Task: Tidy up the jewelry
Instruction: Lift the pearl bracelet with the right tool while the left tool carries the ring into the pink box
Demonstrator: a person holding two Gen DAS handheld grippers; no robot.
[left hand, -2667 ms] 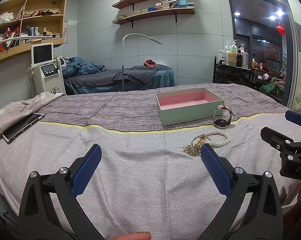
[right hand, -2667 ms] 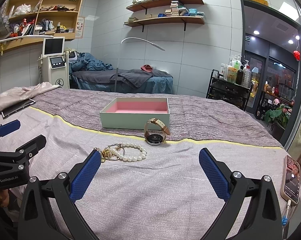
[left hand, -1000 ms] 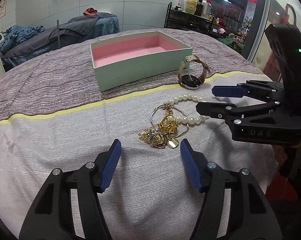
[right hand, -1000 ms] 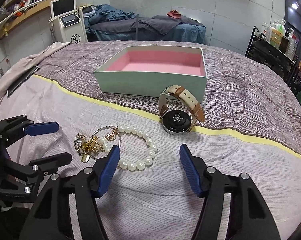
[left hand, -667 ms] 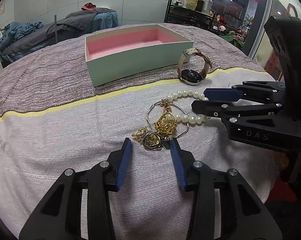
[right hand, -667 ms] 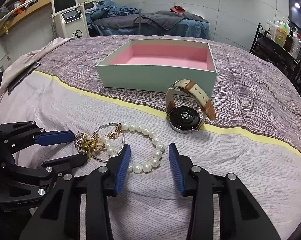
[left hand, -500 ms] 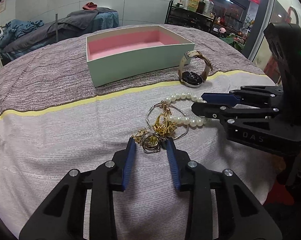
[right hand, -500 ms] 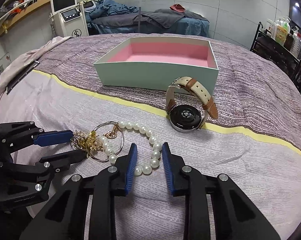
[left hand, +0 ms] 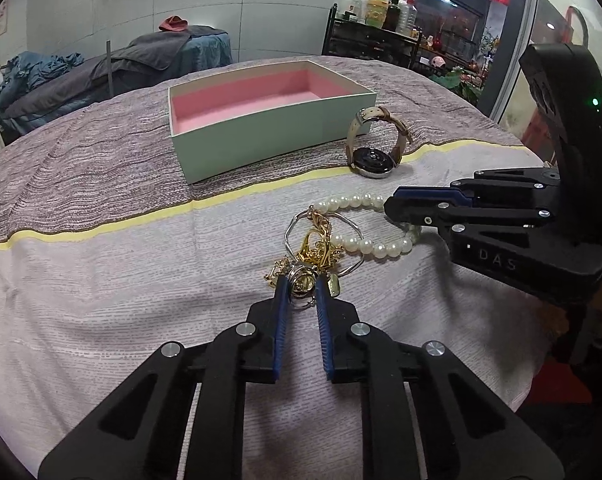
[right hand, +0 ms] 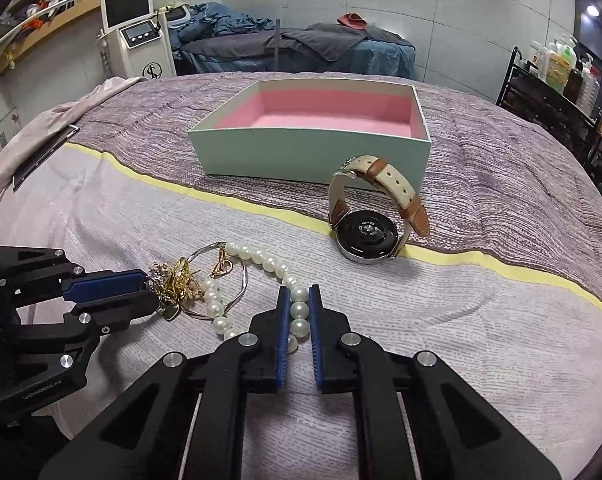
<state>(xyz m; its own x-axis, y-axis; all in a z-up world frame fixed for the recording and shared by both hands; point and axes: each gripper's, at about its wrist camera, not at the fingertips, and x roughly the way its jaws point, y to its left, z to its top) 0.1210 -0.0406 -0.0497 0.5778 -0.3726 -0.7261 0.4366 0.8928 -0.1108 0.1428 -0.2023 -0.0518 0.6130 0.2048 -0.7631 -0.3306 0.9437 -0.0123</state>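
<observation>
Ahead of both tools sits a box (right hand: 313,152) with mint-green walls and a pink lining. The bedspread (right hand: 441,320) is pale lilac speckled with dashes under them, streaky purple-grey beyond a yellow stripe (right hand: 501,268). The watch (right hand: 367,234) is black-backed, silver-rimmed, its strap cream and tan. White pearl bracelet (right hand: 261,260); gold and silver trinkets (left hand: 313,252). Black grippers carry blue pads (left hand: 281,312).

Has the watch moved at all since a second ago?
No. The watch lies by the near right corner of the box, case on the yellow stripe, as before.
</observation>
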